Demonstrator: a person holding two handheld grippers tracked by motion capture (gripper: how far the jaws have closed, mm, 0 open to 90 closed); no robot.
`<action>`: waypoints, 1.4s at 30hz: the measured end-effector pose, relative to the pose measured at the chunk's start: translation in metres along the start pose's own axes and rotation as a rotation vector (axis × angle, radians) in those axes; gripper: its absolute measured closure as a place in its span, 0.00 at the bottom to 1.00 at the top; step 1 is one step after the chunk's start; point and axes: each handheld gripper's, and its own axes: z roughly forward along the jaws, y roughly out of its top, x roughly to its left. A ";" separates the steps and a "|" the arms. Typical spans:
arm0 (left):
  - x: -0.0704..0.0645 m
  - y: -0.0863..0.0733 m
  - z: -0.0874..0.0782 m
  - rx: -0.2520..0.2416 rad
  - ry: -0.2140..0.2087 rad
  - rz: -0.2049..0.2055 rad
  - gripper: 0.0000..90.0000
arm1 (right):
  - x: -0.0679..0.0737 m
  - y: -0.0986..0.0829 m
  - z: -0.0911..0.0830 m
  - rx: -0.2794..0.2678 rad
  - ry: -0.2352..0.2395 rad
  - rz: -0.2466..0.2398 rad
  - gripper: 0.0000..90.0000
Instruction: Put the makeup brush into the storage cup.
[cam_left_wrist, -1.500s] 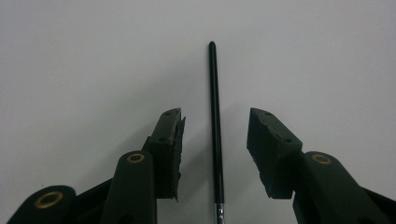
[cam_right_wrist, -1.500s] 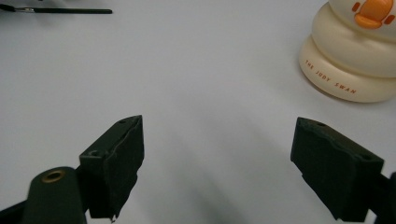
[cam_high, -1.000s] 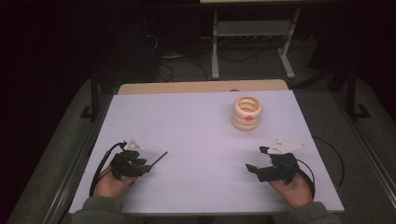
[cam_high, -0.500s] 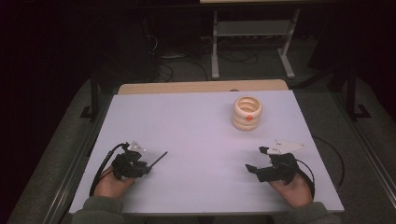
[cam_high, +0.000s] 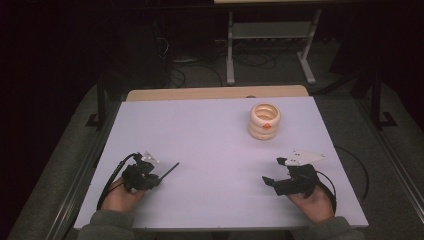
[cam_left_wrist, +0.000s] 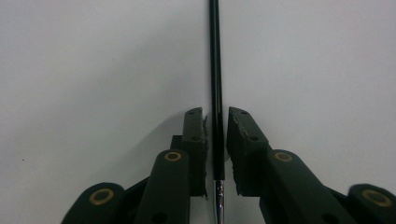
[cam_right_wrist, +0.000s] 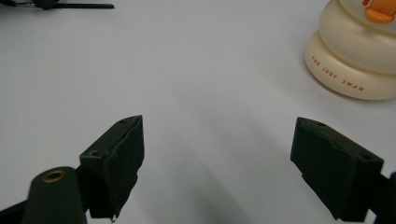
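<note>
While resting low, left gripper (cam_high: 159, 176) clamps black rod (cam_high: 170, 170), right gripper (cam_high: 275, 171) agape

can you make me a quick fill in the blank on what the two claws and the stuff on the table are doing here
1. The left claw is shut on a thin black ____.
2. The right claw has its jaws wide ____.
3. The cream ringed container has a small spot on its side coloured ____.
4. On the white table, that container stands nearer the ____ claw.

Missing words: rod; open; orange; right
</note>
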 end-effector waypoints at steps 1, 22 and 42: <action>0.000 0.000 0.000 -0.004 -0.006 -0.007 0.88 | 0.000 0.000 0.000 0.000 0.001 0.000 0.18; 0.003 -0.001 -0.002 -0.015 -0.004 -0.026 0.95 | 0.001 0.000 0.000 0.003 0.002 -0.001 0.18; 0.001 0.001 0.000 0.013 -0.004 -0.025 0.94 | 0.001 0.000 0.001 0.007 0.002 -0.002 0.18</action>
